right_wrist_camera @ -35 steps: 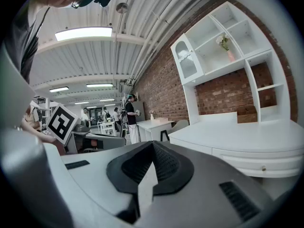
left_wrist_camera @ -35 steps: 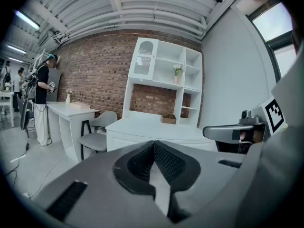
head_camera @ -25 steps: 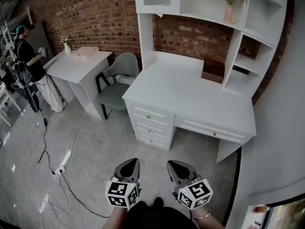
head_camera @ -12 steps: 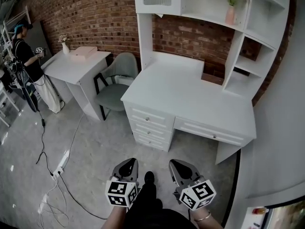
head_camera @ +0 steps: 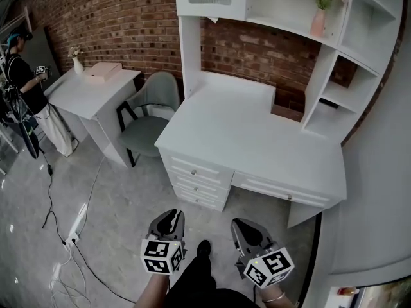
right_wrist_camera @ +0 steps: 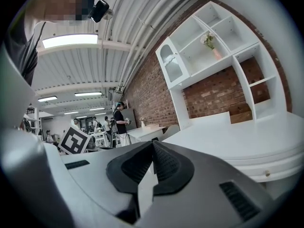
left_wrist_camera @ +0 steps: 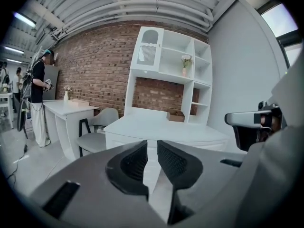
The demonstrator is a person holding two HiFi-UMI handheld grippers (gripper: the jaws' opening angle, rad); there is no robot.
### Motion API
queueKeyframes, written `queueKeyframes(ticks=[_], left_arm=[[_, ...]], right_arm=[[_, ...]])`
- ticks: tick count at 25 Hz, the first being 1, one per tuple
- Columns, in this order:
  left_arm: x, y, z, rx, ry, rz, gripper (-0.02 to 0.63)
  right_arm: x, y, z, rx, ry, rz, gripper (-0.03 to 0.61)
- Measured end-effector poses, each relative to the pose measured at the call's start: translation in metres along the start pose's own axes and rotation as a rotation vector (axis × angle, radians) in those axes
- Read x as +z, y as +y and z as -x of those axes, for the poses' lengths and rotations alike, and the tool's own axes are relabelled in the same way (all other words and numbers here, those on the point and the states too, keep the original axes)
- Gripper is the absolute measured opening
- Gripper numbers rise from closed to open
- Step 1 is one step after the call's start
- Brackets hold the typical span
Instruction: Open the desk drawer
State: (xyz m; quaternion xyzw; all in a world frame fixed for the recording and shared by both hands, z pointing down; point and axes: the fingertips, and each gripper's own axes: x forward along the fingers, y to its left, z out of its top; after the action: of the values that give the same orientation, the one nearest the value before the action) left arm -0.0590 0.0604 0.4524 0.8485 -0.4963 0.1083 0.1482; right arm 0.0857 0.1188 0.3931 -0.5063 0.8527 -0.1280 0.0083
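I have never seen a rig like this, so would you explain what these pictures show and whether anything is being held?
A person holds a two-jaw gripper in each hand. The head view looks down from the person's head at the left gripper, the right gripper and a white desk with closed drawers. The other two pictures come from cameras riding on each gripper, looking along its jaws. A vase of flowers stands on its shelf. Nothing is held: the left jaws are opening, empty; the right jaws are together.

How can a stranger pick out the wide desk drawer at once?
Start at the large white desk against the brick wall. Under its top, right of three stacked small drawers, sits the wide drawer: the only long one, with open legroom beneath.
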Motion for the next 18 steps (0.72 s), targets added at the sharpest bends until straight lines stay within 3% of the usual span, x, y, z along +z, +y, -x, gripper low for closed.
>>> queueKeyframes(ticks=[11,18], left_arm=[[0.03,0.039,-0.105,-0.013,0.018,0.022,0.078],[0.028,0.058,-0.156,-0.048,0.074,0.023,0.12]], right_arm=[[0.033,-0.06,-0.087,-0.024,-0.013,-0.012,0.005],[0.042,-0.083,-0.134,-0.031,-0.007,-0.021,0.005]])
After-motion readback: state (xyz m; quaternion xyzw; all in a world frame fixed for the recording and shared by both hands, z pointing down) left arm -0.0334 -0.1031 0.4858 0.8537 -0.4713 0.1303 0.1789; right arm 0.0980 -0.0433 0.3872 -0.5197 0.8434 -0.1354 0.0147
